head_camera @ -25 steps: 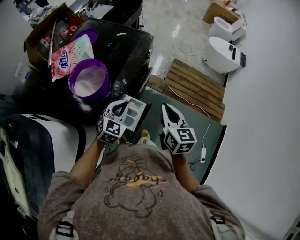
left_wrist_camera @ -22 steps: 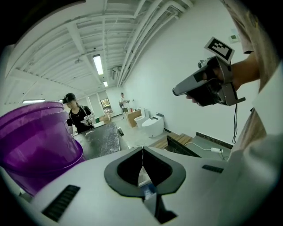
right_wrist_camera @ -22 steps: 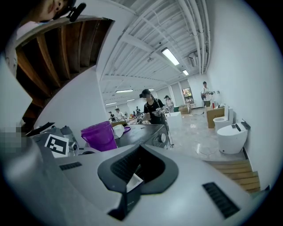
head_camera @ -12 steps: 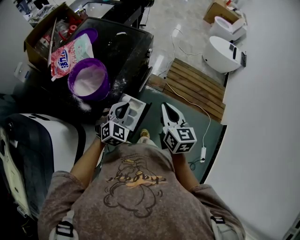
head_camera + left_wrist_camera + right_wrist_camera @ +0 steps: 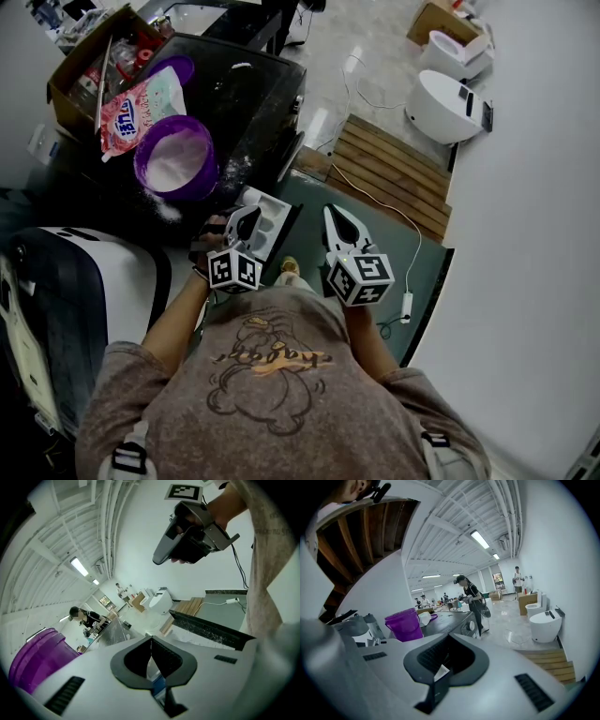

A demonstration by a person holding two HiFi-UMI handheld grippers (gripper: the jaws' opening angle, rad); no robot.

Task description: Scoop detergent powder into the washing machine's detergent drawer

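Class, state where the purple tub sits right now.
The purple tub sits upper left in the head view, on the black washer top, beside the pink detergent bag.

Head view steeply down from above; gripper views low, close, sharing purple tub point(image 5: 404, 626).

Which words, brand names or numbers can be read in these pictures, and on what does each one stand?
Detergent bag: large blue characters on a pink ground, too blurred to read.
Marker cubes: black-and-white square patterns only, no words or numbers.
No other text is legible in any view.
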